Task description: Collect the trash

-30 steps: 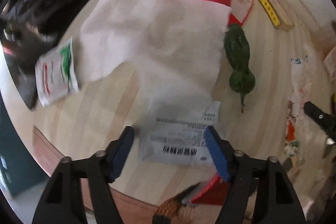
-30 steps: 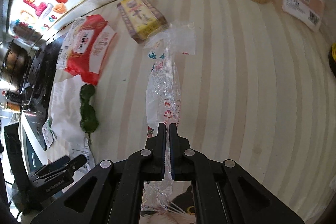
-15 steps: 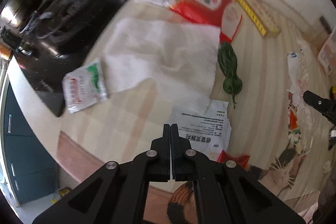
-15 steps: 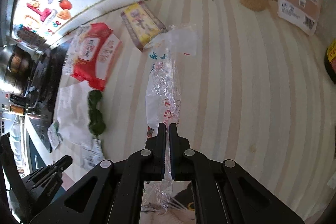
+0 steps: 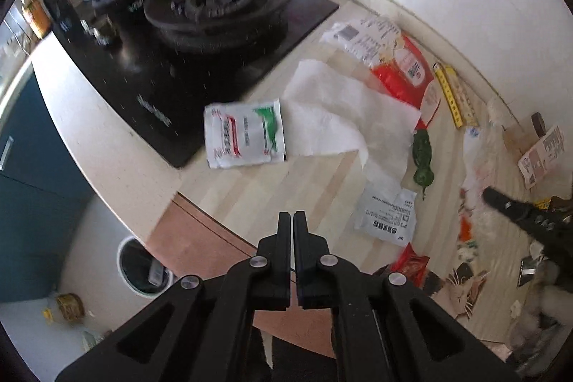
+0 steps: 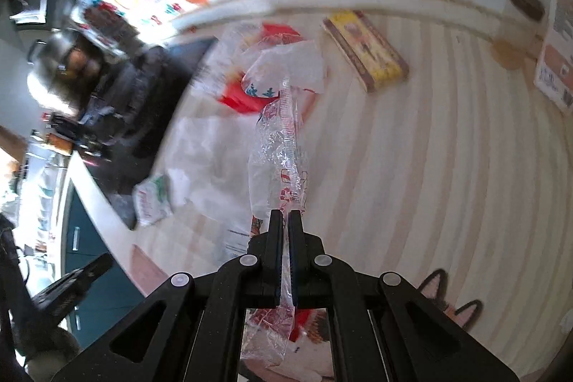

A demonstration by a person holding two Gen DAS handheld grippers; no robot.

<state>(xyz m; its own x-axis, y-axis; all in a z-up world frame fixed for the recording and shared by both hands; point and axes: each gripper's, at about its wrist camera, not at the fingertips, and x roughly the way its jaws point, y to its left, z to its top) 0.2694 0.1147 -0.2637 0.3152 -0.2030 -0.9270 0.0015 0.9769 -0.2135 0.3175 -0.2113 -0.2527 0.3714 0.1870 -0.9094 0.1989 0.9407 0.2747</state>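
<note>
Tongs: the right tongs grip a clear plastic wrapper above the tabletop; the left tongs are clenched on nothing. Ahead of those lie a receipt, green pepper, sachet and paper towel. The stove beyond is blurred.

The left gripper, whose fingers were spread around the white printed paper slip a second ago, has closed empty and pulled back off it. The right gripper has lifted the crinkled clear plastic wrapper off the table.
</note>
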